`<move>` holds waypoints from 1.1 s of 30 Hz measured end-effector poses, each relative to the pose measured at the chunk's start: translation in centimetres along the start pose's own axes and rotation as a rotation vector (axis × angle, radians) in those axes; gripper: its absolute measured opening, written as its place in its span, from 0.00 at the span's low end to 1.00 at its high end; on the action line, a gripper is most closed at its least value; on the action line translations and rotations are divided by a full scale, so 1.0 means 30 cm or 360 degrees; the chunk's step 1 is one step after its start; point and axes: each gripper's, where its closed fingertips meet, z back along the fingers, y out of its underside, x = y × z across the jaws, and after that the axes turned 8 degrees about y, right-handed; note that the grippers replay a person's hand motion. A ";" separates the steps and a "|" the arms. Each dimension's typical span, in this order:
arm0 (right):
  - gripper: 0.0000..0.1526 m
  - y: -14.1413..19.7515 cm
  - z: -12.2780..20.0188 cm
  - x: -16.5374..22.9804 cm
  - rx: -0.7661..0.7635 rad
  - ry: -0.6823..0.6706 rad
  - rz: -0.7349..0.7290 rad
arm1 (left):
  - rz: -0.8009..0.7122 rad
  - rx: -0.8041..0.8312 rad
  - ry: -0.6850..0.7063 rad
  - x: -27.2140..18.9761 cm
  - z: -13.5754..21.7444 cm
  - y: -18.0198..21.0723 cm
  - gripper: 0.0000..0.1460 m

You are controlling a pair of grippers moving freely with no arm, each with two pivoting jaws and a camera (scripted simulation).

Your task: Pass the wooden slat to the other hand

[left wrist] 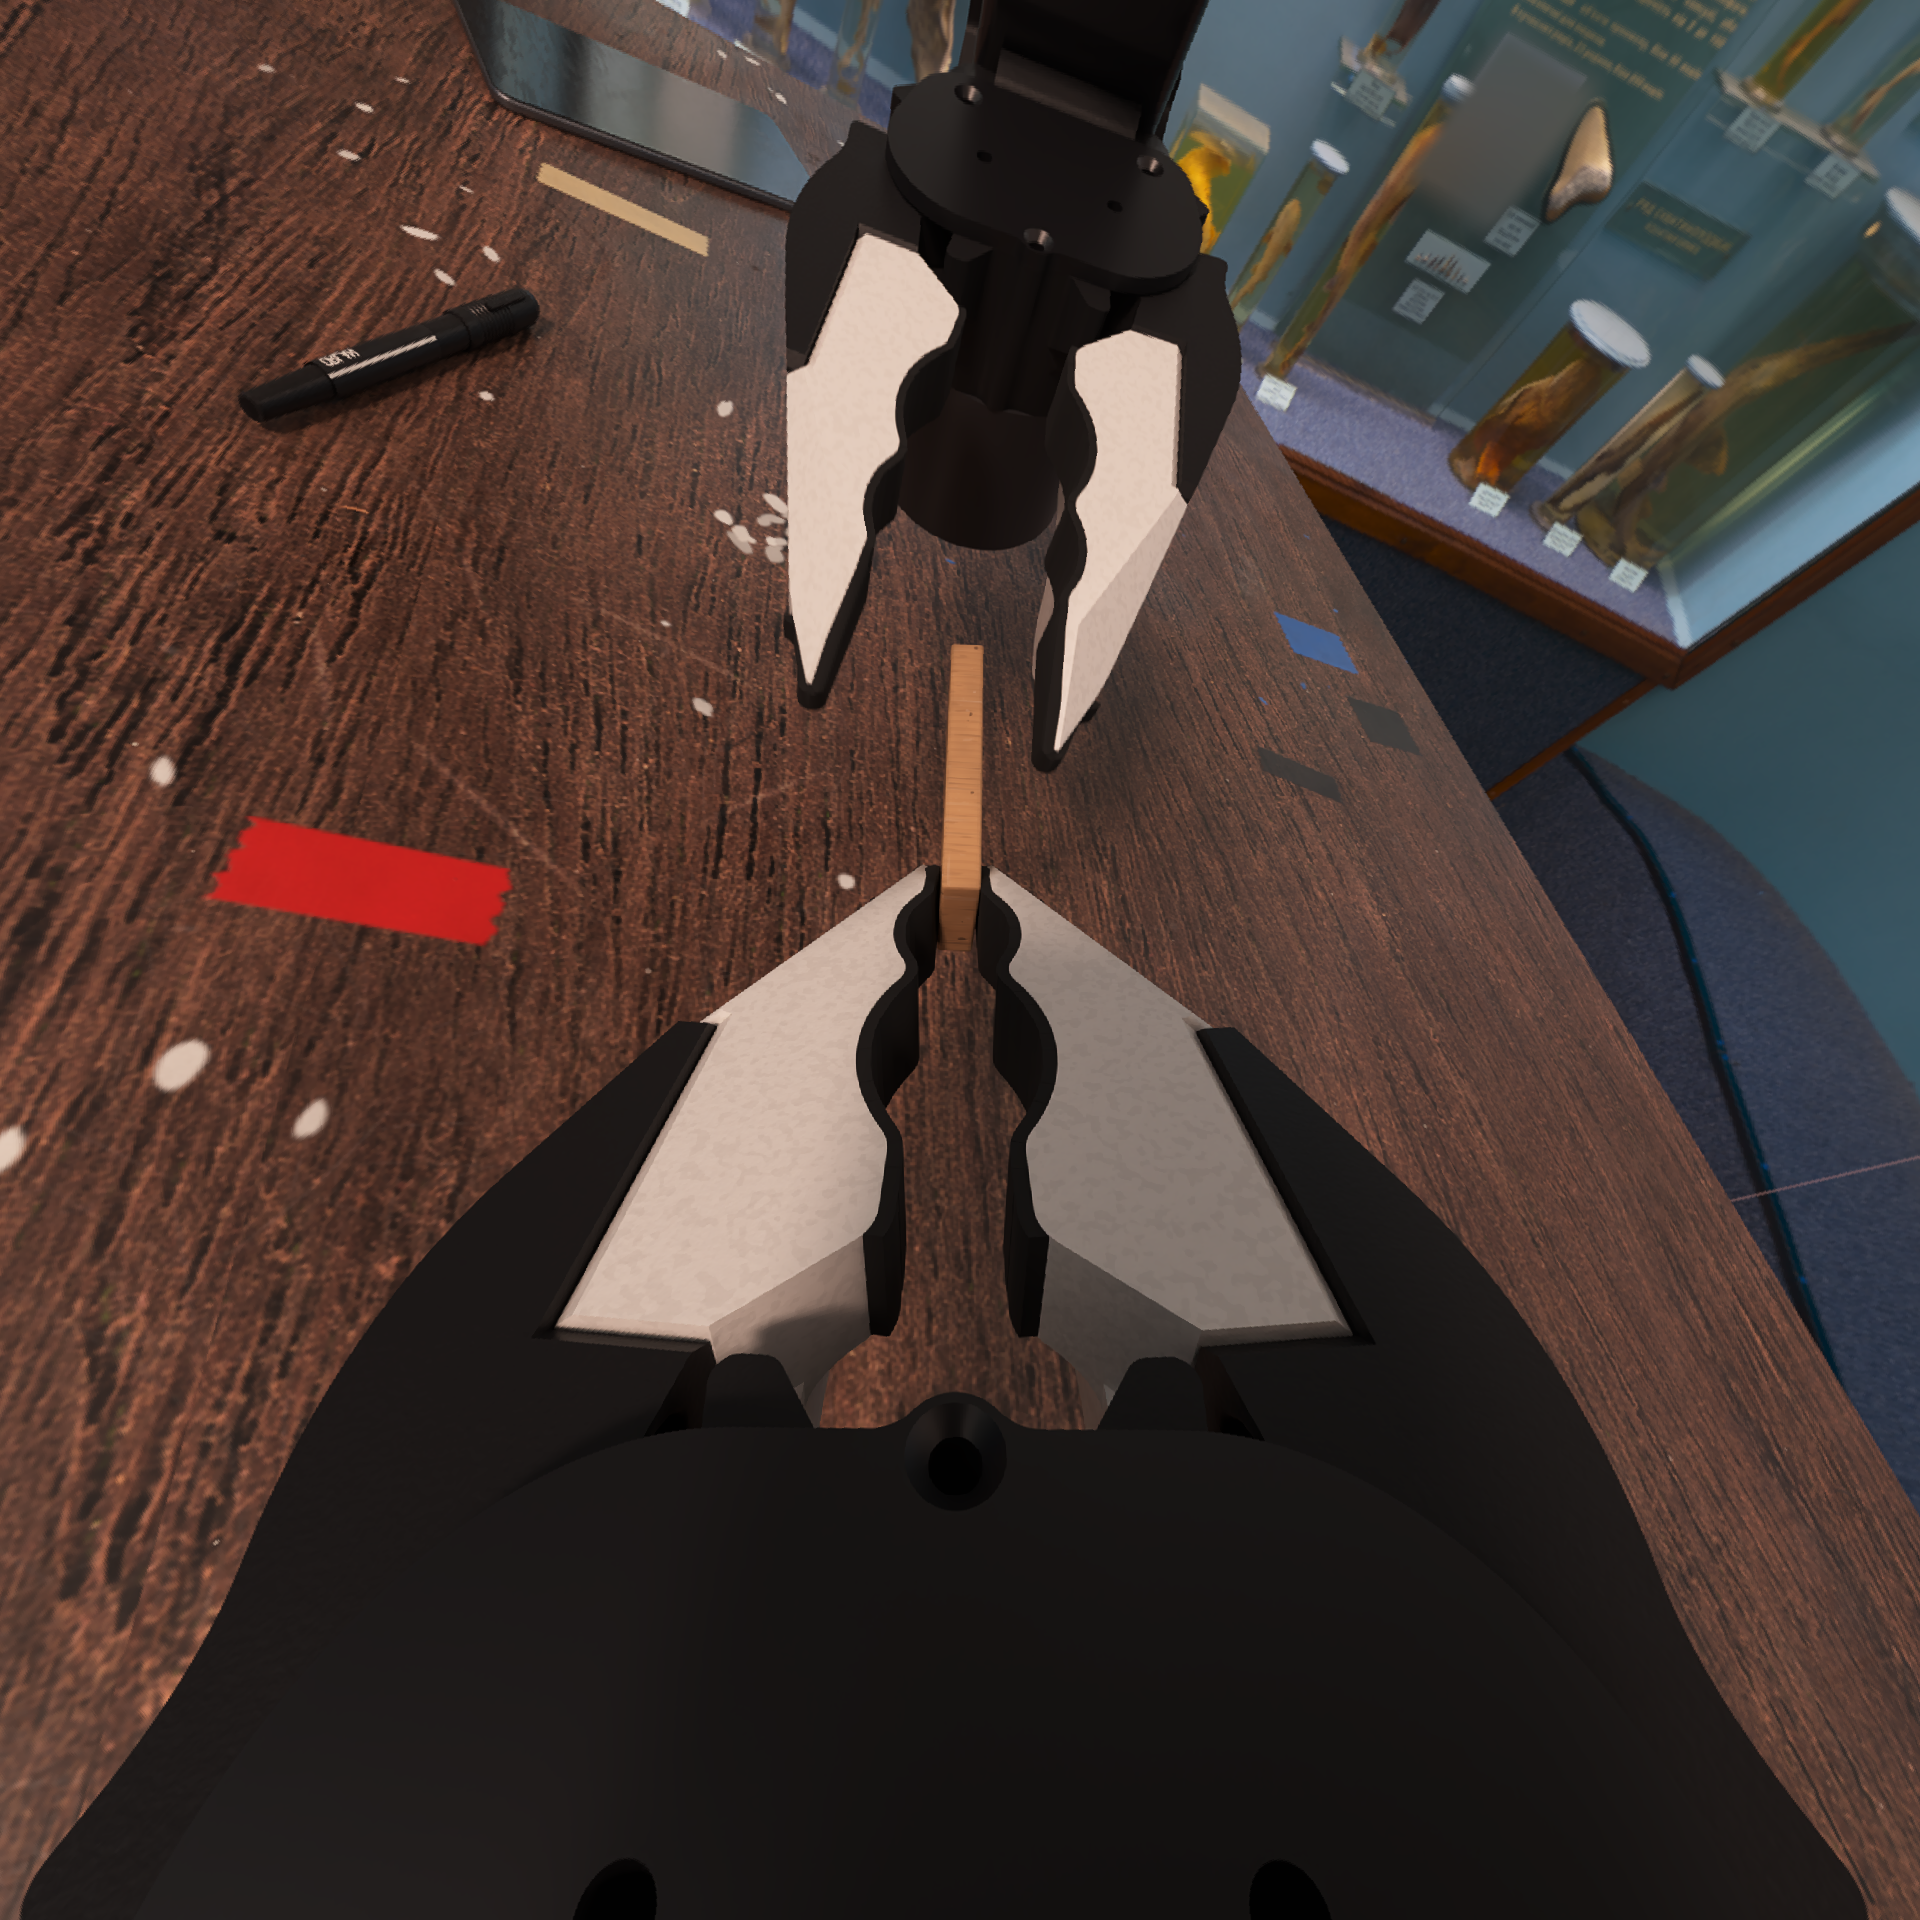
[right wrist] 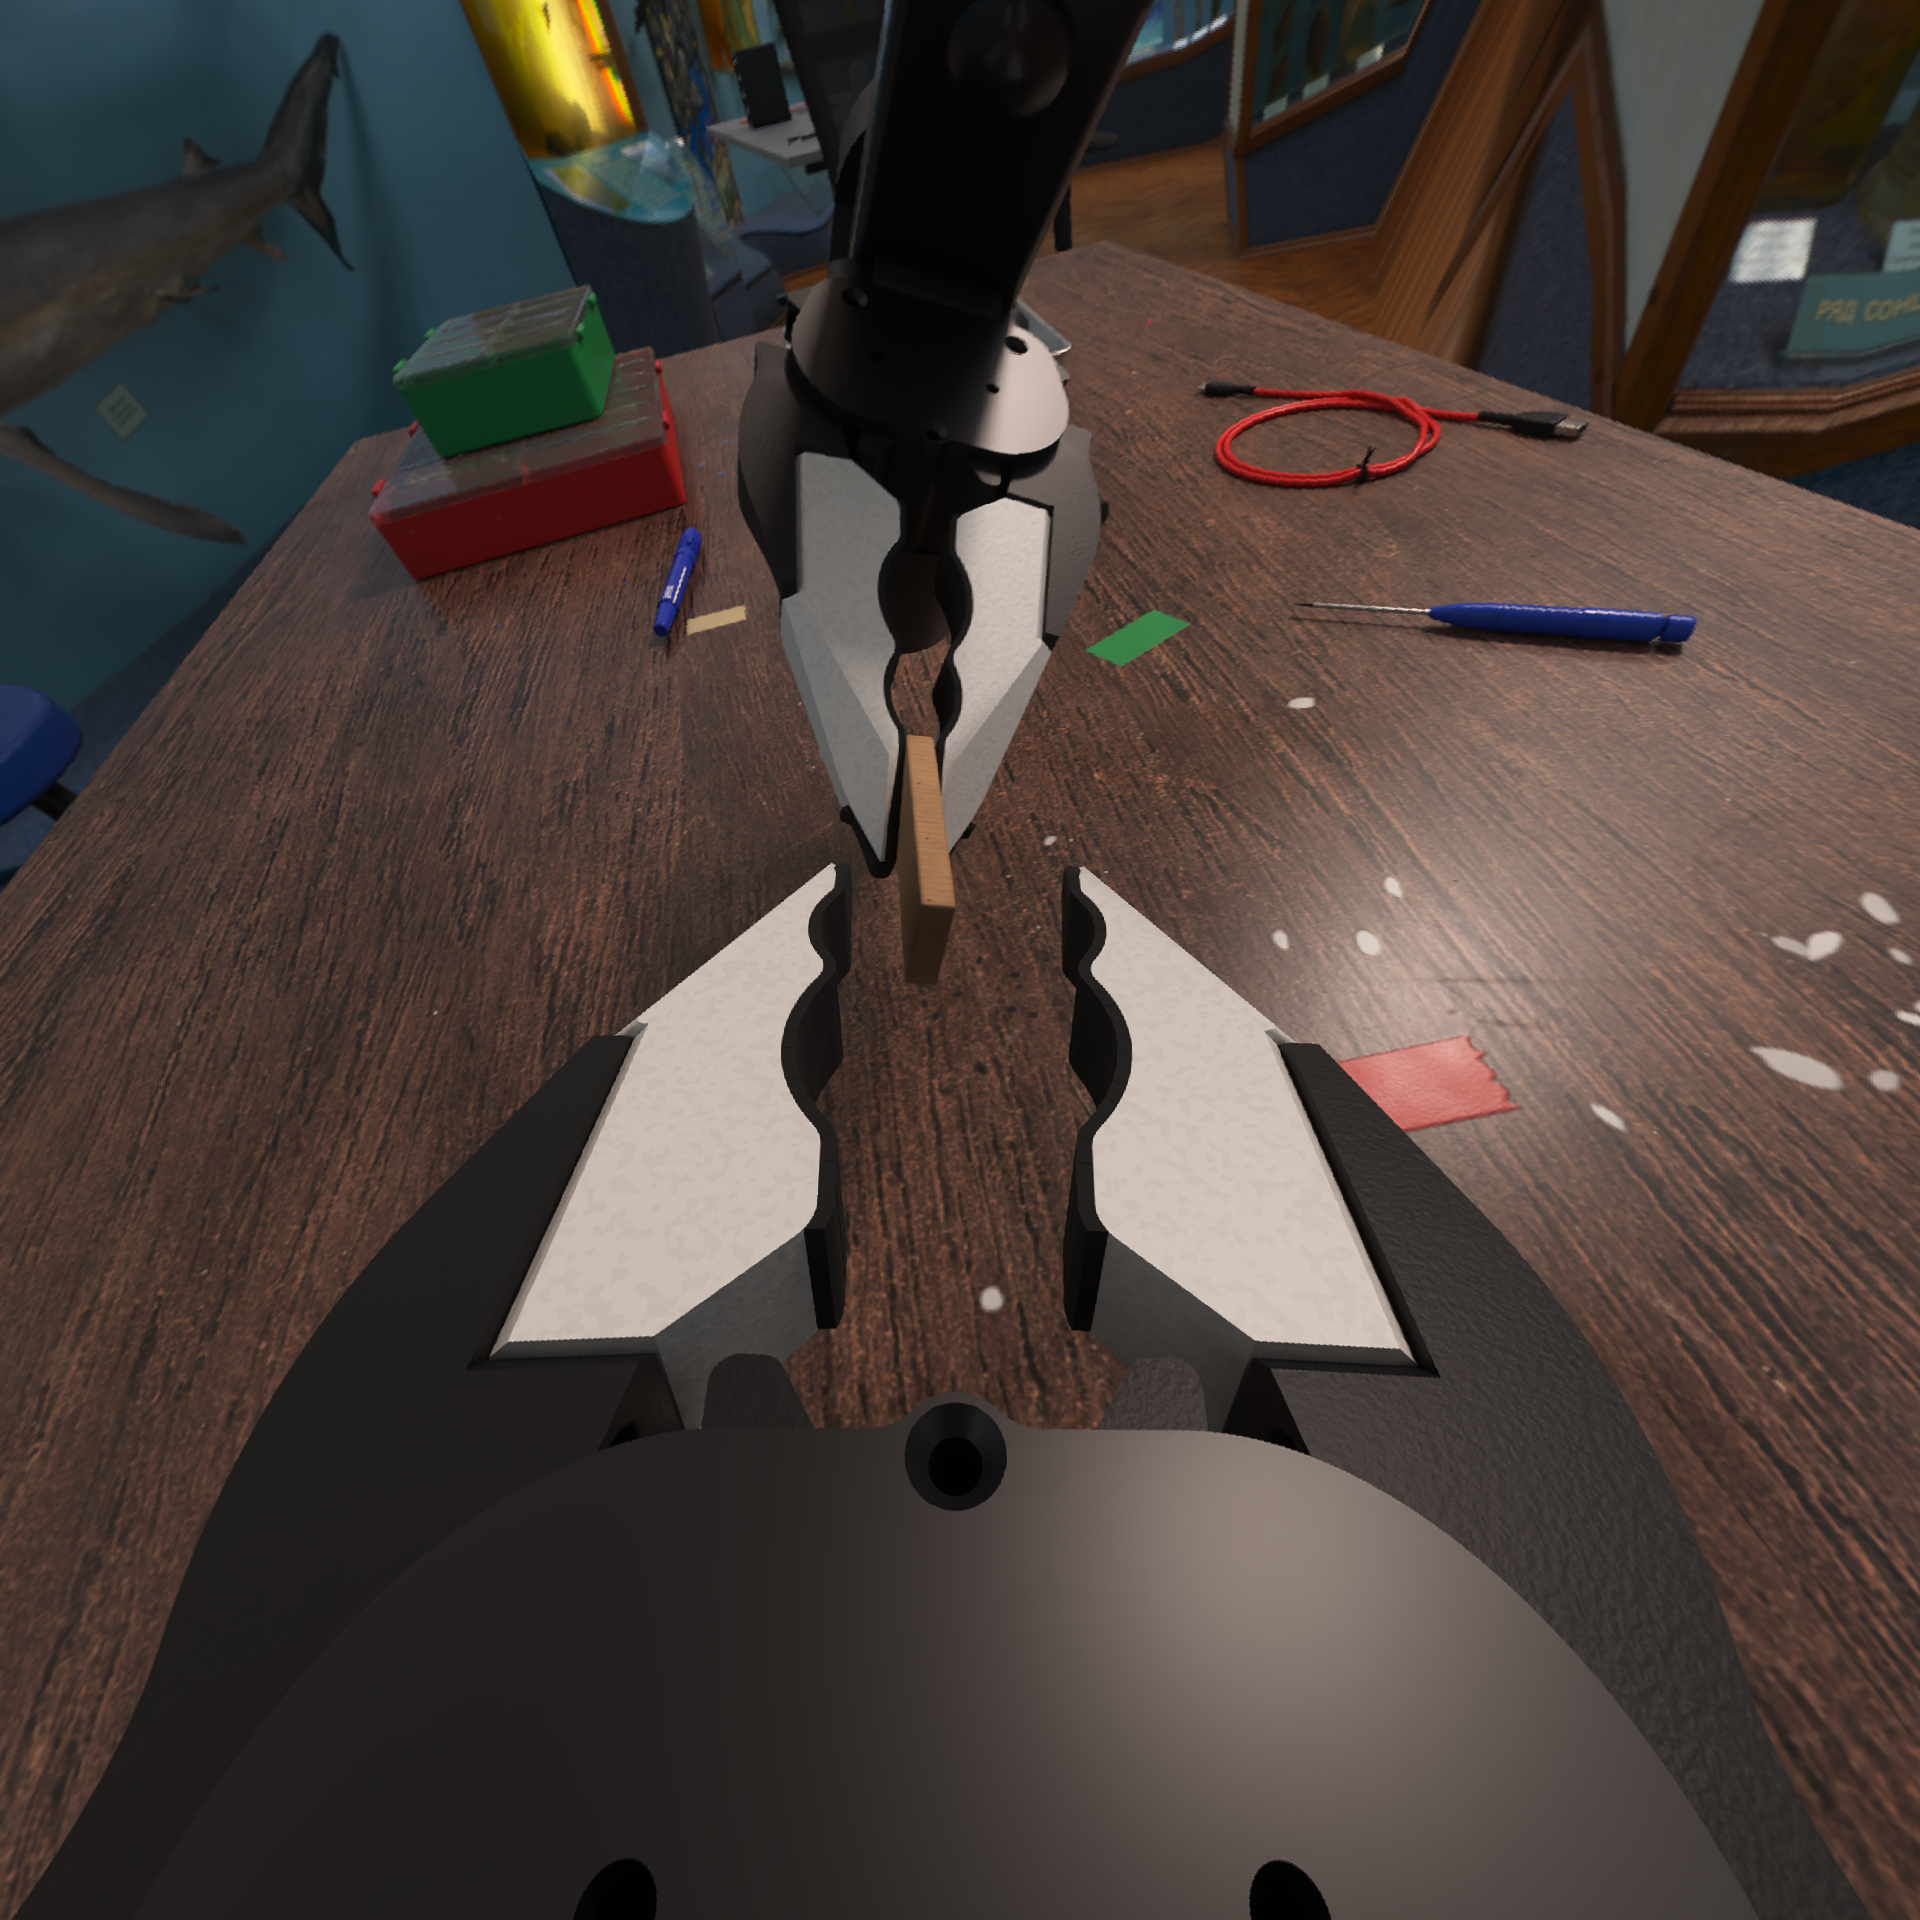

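My left gripper [left wrist: 957, 896] is shut on one end of the light wooden slat [left wrist: 963, 769] and holds it edge-on above the dark wooden table [left wrist: 468, 623]. The slat points forward at my right gripper [left wrist: 935, 727], which faces it with open jaws; the slat's far end reaches just between the fingertips without touching them. In the right wrist view the open right gripper [right wrist: 956, 894] has the slat's free end [right wrist: 928, 894] between its tips, nearer the left finger. The left gripper [right wrist: 920, 821] beyond is shut on the slat's other end.
A black marker [left wrist: 390, 353], red tape [left wrist: 364, 881], tan tape [left wrist: 621, 208] and a mirror-like panel [left wrist: 634, 94] lie on the table. A red box [right wrist: 530, 488] carrying a green box [right wrist: 509, 374], a blue pen [right wrist: 676, 582], a red cable [right wrist: 1340, 431] and a blue screwdriver [right wrist: 1558, 623] sit farther off. The table edge [left wrist: 1558, 935] runs along the right.
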 end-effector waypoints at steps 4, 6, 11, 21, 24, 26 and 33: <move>0.27 0.006 0.016 -0.029 0.0000 0.0034 -0.0020 | 0.0018 0.0008 -0.0025 0.014 0.004 0.006 0.04; 0.29 0.017 0.019 -0.041 0.0027 0.0061 0.0009 | 0.0036 0.0022 -0.0035 0.021 0.004 0.015 0.04; 0.37 0.070 0.006 -0.030 0.0171 0.0063 0.0095 | 0.0065 0.0030 -0.0051 0.036 0.002 0.024 0.04; 0.12 0.099 -0.024 0.006 0.0229 0.0015 0.0187 | 0.0090 0.0053 -0.0037 0.038 -0.011 0.042 0.04; 0.08 0.101 -0.023 0.007 0.0239 0.0001 0.0190 | 0.0091 0.0062 -0.0036 0.035 -0.014 0.046 0.04; 0.07 0.099 -0.021 0.008 0.0235 -0.0001 0.0209 | 0.0093 0.0053 -0.0031 0.035 -0.015 0.044 0.04; 0.07 0.087 -0.018 0.004 0.0219 0.0020 0.0249 | 0.0103 0.0003 -0.0037 0.039 -0.010 0.028 0.05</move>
